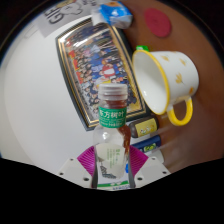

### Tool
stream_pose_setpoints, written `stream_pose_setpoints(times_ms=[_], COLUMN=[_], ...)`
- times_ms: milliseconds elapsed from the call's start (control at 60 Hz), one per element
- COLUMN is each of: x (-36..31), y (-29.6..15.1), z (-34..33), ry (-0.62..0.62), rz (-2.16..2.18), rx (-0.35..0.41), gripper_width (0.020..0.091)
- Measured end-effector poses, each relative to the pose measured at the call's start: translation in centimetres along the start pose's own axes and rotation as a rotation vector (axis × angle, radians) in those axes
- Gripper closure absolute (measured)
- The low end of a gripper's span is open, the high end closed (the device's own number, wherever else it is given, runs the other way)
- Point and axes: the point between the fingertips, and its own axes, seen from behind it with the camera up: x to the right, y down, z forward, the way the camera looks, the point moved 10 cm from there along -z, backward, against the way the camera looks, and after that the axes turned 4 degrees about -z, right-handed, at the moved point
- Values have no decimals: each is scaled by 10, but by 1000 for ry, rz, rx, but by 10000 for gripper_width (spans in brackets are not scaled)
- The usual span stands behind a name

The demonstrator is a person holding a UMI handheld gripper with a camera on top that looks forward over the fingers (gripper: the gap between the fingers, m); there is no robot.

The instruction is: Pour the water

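A small clear plastic bottle (113,140) with a red cap and a green-and-white label stands upright between my fingers. My gripper (114,160) is shut on it, both magenta pads (87,161) pressing its sides. Just beyond the bottle to the right, a white cup (165,80) with yellow dots and a yellow handle lies tilted on its side, its mouth turned toward the bottle cap. The bottle's lower part is hidden below the fingers.
A silver-framed tray (73,70) with a printed picture lies on the white table beyond the bottle. A blue-and-white carton (118,13) stands at the far side. A small colourful box (146,129) lies right of the bottle, and a dark red round object (158,23) sits farther back.
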Motion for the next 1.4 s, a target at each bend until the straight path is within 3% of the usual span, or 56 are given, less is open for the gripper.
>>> stream_pose_setpoints(times_ms=[200, 500, 600, 750, 967, 1017, 1183, 1217, 1283, 1333, 1400], x=[-47, -93, -65, -12, 34, 35, 35, 36, 33, 29, 22], y=[-18, -126, -165, -204, -226, -226, -227, -226, -222, -218, -210], z=[-14, -54, -58, -65, -76, -78, -80, -82, -87, -94, -108], ry=[175, 470, 614, 723, 788, 761, 761, 785, 818, 846, 902], rz=[-662, -1611, -1767, -1838, -1806, -1790, -1767, -1766, -1758, -1753, -1750], rx=[-1, 199, 185, 115, 72, 94, 75, 55, 27, 21, 24], gripper_width=[681, 683, 683, 684, 670, 666, 541, 463, 236, 275, 240])
